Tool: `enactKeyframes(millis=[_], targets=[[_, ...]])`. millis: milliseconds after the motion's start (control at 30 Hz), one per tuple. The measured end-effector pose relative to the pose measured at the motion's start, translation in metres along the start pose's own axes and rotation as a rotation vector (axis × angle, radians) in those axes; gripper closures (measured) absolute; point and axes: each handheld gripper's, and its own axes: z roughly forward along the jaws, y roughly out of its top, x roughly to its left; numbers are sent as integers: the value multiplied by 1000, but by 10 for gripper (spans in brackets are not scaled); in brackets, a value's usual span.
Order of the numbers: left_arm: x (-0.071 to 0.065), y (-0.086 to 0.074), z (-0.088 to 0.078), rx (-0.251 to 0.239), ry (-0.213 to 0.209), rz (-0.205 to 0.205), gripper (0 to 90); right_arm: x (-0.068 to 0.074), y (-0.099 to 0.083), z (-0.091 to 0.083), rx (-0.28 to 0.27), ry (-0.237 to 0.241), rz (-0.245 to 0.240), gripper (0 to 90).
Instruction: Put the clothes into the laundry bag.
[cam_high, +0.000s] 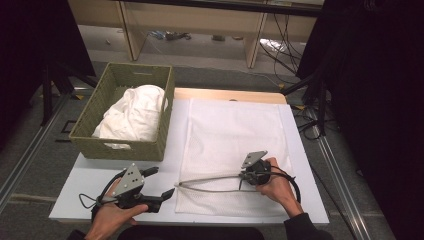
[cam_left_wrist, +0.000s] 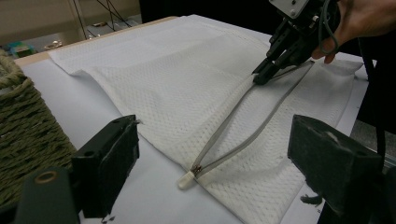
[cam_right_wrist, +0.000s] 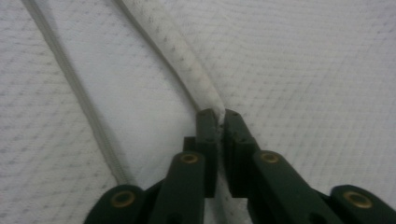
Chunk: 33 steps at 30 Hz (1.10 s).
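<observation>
Right tool (cam_right_wrist: 217, 114) pinches mesh bag's (cam_high: 235, 130) opened edge, seemingly.

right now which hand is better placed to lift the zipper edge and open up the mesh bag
The right. The right gripper is already shut on the upper zipper edge of the mesh bag, so it probably only needs to lift. The left gripper hangs open beside the bag's zipper end, holding nothing.

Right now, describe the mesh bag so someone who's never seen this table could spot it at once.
Start at the white table, whose far left corner holds a woven basket of bunched white cloth. To the basket's right, the mesh bag lies flat. Unlike the crumpled cloth, it is smooth netting with a grey zipper gaping open near its front edge, where the right gripper pinches one side.
</observation>
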Motion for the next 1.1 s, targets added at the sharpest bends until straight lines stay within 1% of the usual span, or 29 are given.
enactKeyframes(millis=[33, 100, 133, 167, 200, 233, 267, 300, 333, 367, 400, 433, 467, 500, 533, 567, 600, 633, 667, 700, 733, 767, 833, 867, 900, 933, 1000, 1033, 1100], targets=[[-1, 0, 0, -3, -2, -16, 162, -1, 2, -2, -10, -13, -8, 896], [0, 0, 0, 4, 5, -16, 162, 0, 5, -8, -26, -42, 6, 897], [1, 0, 0, 0, 1, -3, 162, -1, 7, -11, -38, -56, -11, 897], [0, 0, 0, 1, 3, -17, 162, -1, 8, -13, -52, -74, -7, 897], [1, 0, 0, 0, 4, -17, 162, -2, 9, -15, -44, -71, -21, 897], [1, 0, -1, -2, 5, -18, 162, 0, 10, -16, -52, -82, 6, 898], [1, 0, -1, -1, 7, -9, 162, -1, 10, -15, -64, -102, -20, 899], [2, 1, -1, -3, 9, -8, 162, 0, 10, -15, -60, -97, -8, 899], [1, 1, -1, -6, 11, -23, 162, -1, 10, -14, -53, -103, -18, 899], [2, 1, -1, -4, 10, -28, 163, -1, 10, -13, -49, -105, -30, 899], [3, 1, -1, -9, 10, -28, 163, -2, 10, -13, -62, -113, -53, 899], [3, 2, -2, -1, 16, -29, 164, 0, 10, -14, -58, -106, -18, 899], [3, 2, -2, 4, 27, -47, 166, 0, 10, -15, -60, -102, -9, 899], [4, 3, -3, 10, 49, -47, 168, -2, 10, -16, -71, -106, -21, 899], [6, 5, -4, 11, 60, -61, 169, -3, 11, -18, -85, -115, -19, 900], [8, 8, -6, 9, 64, -65, 170, -4, 11, -20, -91, -133, -30, 899], [10, 11, -8, 4, 77, -77, 170, -6, 11, -22, -93, -128, -38, 900], [12, 16, -11, 1, 97, -72, 171, -6, 12, -23, -107, -133, -30, 899], [15, 22, -14, -6, 109, -73, 171, -5, 12, -25, -114, -124, -8, 900], [20, 29, -18, -10, 125, -78, 170, -5, 13, -27, -119, -139, -17, 899], [25, 37, -21, -17, 139, -84, 169, -5, 14, -29, -122, -137, -12, 900], [32, 45, -24, -16, 151, -81, 167, -5, 14, -30, -131, -141, -18, 900], [48, 62, -27, 3, 178, -89, 164, -3, 16, -31, -133, -144, -16, 900], [57, 70, -28, 14, 187, -92, 158, -3, 17, -31, -135, -138, -31, 900], [66, 78, -28, 22, 202, -95, 160, -3, 17, -30, -145, -147, -44, 900], [76, 85, -28, 41, 223, -84, 160, -1, 17, -31, -135, -141, -18, 900], [97, 99, -25, 91, 274, -59, 161, -1, 17, -31, -138, -144, -4, 899], [107, 105, -24, 106, 299, -58, 161, -1, 17, -31, -139, -143, -7, 900], [129, 114, -18, 136, 324, -84, 160, -1, 17, -31, -148, -144, -13, 899]])
